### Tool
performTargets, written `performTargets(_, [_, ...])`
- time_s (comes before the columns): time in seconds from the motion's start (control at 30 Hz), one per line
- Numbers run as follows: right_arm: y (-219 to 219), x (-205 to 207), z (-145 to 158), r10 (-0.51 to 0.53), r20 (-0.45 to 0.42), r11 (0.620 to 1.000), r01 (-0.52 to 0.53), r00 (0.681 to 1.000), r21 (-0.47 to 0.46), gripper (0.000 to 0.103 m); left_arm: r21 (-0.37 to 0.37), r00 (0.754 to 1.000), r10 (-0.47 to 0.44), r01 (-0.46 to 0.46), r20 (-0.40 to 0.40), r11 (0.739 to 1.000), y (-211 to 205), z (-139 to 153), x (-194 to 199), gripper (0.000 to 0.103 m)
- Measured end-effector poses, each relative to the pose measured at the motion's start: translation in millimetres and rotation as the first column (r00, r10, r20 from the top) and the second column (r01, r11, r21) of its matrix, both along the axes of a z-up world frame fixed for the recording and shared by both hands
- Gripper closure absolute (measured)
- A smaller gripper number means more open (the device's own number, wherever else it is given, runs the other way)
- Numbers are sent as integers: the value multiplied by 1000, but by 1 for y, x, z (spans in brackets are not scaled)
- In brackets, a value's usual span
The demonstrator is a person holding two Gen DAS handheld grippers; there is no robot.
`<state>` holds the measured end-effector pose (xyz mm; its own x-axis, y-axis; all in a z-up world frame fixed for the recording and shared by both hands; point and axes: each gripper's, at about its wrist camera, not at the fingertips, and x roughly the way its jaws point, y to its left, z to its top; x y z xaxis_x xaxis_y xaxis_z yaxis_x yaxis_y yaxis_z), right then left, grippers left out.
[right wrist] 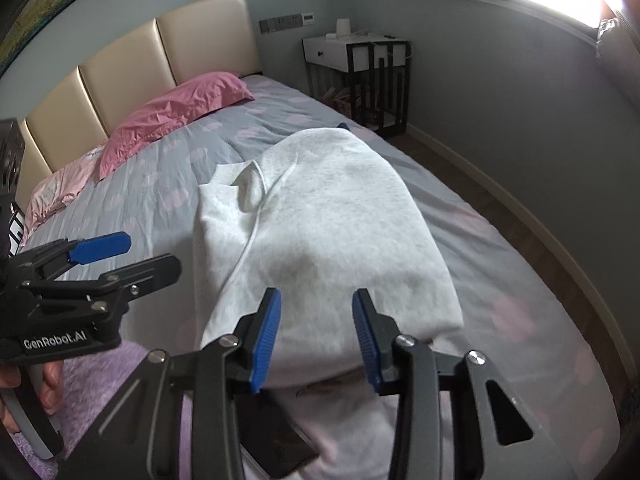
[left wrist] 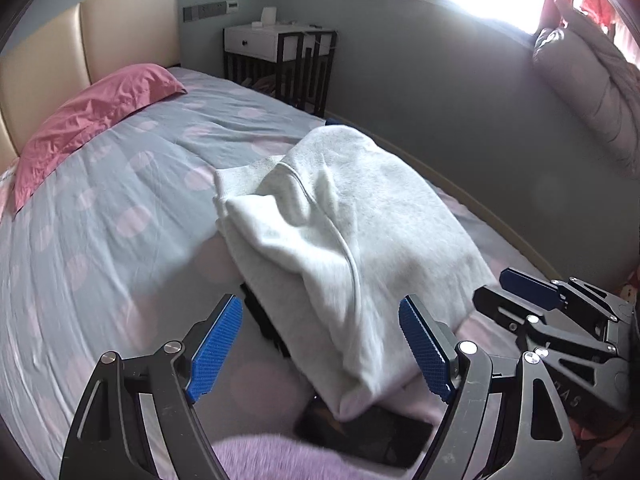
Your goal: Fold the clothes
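Note:
A white sweatshirt (left wrist: 340, 232) (right wrist: 320, 232) lies folded in a thick bundle on the grey bedsheet with pink dots (left wrist: 120, 208) (right wrist: 520, 280). My left gripper (left wrist: 322, 348) (right wrist: 132, 256) hovers open and wide over the bundle's near left corner, nothing between its blue pads (left wrist: 218, 344). My right gripper (right wrist: 316, 338) (left wrist: 504, 292) stands over the bundle's near edge, jaws apart by a hand's width; the cloth lies beneath them and is not pinched. A flat black object (left wrist: 368, 436) (right wrist: 276, 440) sticks out from under the near edge.
A pink pillow (left wrist: 100, 120) (right wrist: 176, 112) leans on the beige headboard (left wrist: 120, 28) at the bed's far end. A white nightstand (left wrist: 280, 60) (right wrist: 360, 72) stands in the corner. Fuzzy purple cloth (left wrist: 272, 456) (right wrist: 100, 380) lies nearest me. A hand (right wrist: 48, 384) holds the left gripper's handle.

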<state>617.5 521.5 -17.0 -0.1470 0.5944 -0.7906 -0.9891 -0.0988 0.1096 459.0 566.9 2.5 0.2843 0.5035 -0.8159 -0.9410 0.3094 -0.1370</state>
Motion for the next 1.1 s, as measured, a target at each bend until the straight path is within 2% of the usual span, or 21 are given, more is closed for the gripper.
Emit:
performTargets(0.33, [61,3,-39,17,-3,998,-17,1000,-61,67,-118,996,-21,10,-88,993,54,-55,20,21])
performTargets(0.53, [75,-12,-67,70,20,991,-67,997,-113,71,-189,995,-8,-12,-104,982,67,-82,9,17])
performTargets(0.67, [84,-19,-83,78,36,985,-71,996,-155,71,-241,996,27,-46,-84,969,74,-95,-2,12])
performTargets(0.8, [87,-20,-86,84,33,982,-77,996,-170,71,-250,996,37,-55,-75,967,74,-97,-4,12])
performTargets(0.9, [98,-27,-76,83,31,982,-76,996,-172,71,-223,996,30,-47,-80,974,68,-89,-2,12])
performTargets(1.1, [80,-25,-39,50,53,993,-44,997,-106,71,-125,995,33,-45,-96,991,39,-50,-1,12])
